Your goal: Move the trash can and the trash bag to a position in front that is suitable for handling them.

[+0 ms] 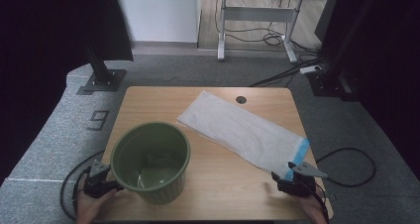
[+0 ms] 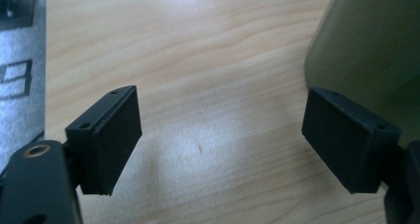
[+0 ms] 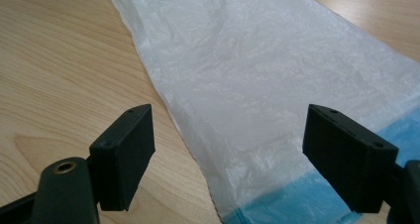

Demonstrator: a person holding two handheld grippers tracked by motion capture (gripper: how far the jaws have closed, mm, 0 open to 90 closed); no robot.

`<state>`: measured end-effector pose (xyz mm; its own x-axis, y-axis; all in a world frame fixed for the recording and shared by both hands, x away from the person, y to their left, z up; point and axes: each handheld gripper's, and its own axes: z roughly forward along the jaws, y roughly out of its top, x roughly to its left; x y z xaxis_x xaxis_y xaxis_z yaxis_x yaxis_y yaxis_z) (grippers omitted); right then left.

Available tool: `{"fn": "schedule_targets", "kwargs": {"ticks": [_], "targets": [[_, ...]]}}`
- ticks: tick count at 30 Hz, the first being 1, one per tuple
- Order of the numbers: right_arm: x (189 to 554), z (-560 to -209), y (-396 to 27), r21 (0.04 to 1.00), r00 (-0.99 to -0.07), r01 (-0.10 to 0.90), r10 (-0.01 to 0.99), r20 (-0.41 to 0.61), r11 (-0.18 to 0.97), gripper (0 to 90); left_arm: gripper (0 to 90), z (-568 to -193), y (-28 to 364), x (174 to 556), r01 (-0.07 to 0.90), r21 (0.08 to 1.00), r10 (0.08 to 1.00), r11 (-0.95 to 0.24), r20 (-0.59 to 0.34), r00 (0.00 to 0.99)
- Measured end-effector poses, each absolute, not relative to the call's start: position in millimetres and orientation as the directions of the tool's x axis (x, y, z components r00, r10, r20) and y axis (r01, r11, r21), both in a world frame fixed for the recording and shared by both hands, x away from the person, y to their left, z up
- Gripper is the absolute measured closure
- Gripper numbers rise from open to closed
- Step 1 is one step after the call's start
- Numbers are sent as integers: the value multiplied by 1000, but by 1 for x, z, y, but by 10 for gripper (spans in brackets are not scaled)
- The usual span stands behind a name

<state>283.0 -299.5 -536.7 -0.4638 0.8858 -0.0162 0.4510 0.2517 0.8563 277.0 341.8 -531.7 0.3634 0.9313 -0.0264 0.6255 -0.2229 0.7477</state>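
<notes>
The fingers of the left gripper (image 1: pixel 105 180) are standing wide apart with nothing between them, hovering over bare wood just beside the green ribbed pot (image 1: pixel 151 160). The right gripper (image 1: pixel 292 180) is likewise gaping wide and holding nothing, its fingers (image 3: pixel 124 154) hanging above the blue-edged end of the white plastic bag (image 1: pixel 242 134). The bag is lying flat and diagonal across the light wooden bench (image 1: pixel 153 102), while the pot is standing upright near the front left corner. Grey carpet (image 1: pixel 198 70) is surrounding the bench, with black cables (image 1: pixel 346 167) trailing over it and another desk (image 1: pixel 257 11) standing behind.
</notes>
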Motion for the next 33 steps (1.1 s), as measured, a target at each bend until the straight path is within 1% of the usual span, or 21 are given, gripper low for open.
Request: {"fn": "schedule_targets", "kwargs": {"ticks": [2,6,11,16,19,20,25,26,30,32,33], "targets": [[282,-538,-301,854,-460,459,888,-7,245,195,151,-529,342,276,612,759,930,-220,-26,366],[278,-540,-300,846,-499,453,866,-23,283,194,149,-524,346,270,600,768,929,-225,-17,370],[278,-539,-301,849,-503,455,864,-6,270,193,162,-515,352,246,564,791,919,-235,-8,395],[281,-537,-304,855,-514,443,858,-5,270,192,161,-514,347,218,542,785,880,-301,9,476],[282,-537,-304,857,-522,437,853,-5,273,192,162,-512,336,208,512,778,822,-364,10,570],[283,-537,-304,862,-536,432,844,9,265,191,172,-511,330,207,490,775,793,-399,23,609],[284,-536,-302,868,-567,417,823,18,269,186,162,-503,301,215,429,759,695,-490,42,718],[285,-536,-300,866,-574,415,819,13,278,186,130,-502,292,221,423,743,676,-519,54,734],[285,-536,-299,864,-587,417,809,17,284,186,145,-502,285,232,415,747,661,-519,42,750],[283,-534,-300,872,-625,407,779,50,270,187,144,-503,278,241,409,748,648,-523,37,761],[283,-534,-300,872,-625,407,779,50,270,187,144,-503,274,246,403,747,640,-529,40,767]]}}
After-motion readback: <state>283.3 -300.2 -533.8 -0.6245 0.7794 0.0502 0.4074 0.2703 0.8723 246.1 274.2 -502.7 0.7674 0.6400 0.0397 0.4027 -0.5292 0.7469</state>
